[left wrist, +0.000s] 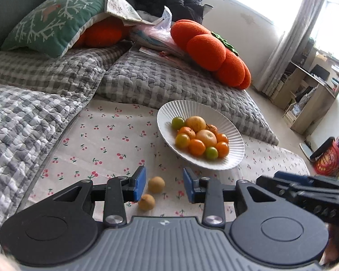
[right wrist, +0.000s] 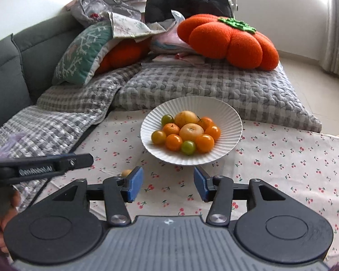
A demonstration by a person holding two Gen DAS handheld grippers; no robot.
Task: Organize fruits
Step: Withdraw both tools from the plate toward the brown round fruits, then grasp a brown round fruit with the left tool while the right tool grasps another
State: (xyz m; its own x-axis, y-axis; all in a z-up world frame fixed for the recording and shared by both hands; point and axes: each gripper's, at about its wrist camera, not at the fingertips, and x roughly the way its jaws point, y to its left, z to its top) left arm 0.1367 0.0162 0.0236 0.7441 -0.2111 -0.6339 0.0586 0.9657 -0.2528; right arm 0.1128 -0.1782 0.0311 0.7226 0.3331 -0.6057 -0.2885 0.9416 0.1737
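Cherry-print tabletop spreads before you, against the grey checked quilt; white ribbed plate sits on it, ahead of both tools and clear of them, heaped with orange, yellow and green fruit; two small tan fruits lie loose on the cloth, just beside your left tool, toward its left pad, untouched; left tool released, nothing gripped; right tool released too, jaws empty over bare cloth, plate beyond its tips.

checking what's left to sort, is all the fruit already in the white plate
No: two small tan fruits lie on the cherry-print cloth, outside the white ribbed plate and near the left gripper.
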